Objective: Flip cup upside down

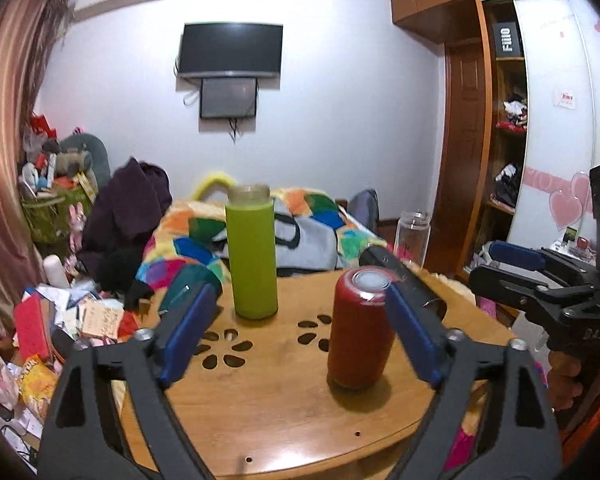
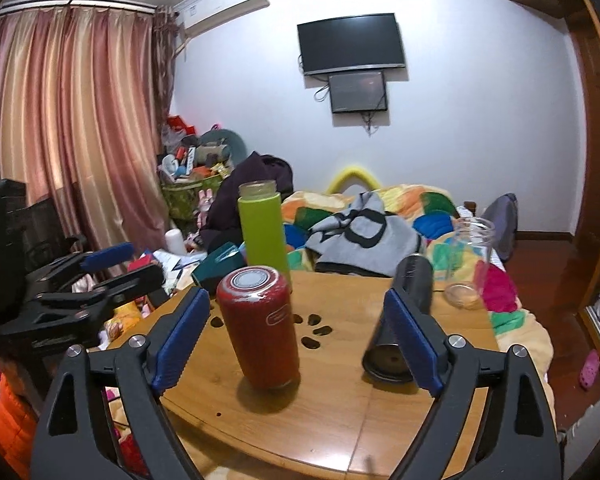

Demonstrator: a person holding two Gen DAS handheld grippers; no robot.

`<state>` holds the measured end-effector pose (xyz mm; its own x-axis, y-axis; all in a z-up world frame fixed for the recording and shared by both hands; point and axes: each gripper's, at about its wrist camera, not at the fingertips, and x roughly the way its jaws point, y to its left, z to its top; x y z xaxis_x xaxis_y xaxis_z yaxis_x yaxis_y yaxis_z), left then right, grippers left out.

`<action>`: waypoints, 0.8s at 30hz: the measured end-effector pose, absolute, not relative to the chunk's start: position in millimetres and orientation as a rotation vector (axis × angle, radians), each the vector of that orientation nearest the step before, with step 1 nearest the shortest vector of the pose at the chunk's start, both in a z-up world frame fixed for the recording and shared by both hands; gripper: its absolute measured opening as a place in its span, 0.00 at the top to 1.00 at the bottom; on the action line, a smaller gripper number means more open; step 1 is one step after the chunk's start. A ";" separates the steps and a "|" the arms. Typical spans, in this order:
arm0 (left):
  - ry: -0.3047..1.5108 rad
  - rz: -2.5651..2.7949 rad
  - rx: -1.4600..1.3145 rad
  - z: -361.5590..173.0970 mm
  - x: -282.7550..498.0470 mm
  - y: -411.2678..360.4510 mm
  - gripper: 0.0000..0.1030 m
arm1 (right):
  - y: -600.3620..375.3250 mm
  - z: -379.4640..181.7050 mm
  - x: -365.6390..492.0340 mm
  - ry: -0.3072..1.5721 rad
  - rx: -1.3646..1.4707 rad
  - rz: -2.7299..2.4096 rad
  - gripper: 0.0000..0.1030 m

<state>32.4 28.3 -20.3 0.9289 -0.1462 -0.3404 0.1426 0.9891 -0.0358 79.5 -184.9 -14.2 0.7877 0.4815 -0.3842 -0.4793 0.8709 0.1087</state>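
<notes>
A red cup [image 1: 360, 332] stands on the round wooden table [image 1: 268, 408], its flat grey-white end up; it also shows in the right wrist view [image 2: 262, 326]. A green cup [image 1: 252, 256] stands upright farther back, seen too in the right wrist view [image 2: 262, 232]. A black cup [image 2: 400, 316] lies on its side at the right, partly hidden in the left wrist view [image 1: 404, 276]. A clear glass jar [image 2: 468, 260] stands at the far right edge. My left gripper [image 1: 300, 332] is open, its right pad beside the red cup. My right gripper [image 2: 296, 340] is open, with the red cup between its pads.
A bed with a colourful quilt [image 1: 188, 240] lies just behind the table. Clutter of papers and bags [image 1: 60, 320] covers the floor at the left. A wooden wardrobe [image 1: 492, 120] stands at the right. Curtains [image 2: 60, 120] hang at the left.
</notes>
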 end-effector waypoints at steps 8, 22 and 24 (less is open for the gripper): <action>0.270 -0.115 -0.012 -3.6 4.2 18.3 0.00 | -200.0 6.5 54.0 0.359 0.034 0.482 0.00; 0.219 -0.088 -0.006 -0.2 -21.0 8.1 0.00 | -211.4 10.7 30.8 0.325 0.041 0.438 0.00; 0.216 -0.084 -0.008 0.0 -21.7 7.9 0.00 | -211.7 10.7 30.1 0.323 0.045 0.440 0.00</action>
<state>-21.7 7.9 0.0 0.9732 -0.0843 -0.2141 0.0826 0.9964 -0.0165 30.1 -211.7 10.7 0.8548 0.4252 -0.2976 -0.4109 0.9047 0.1124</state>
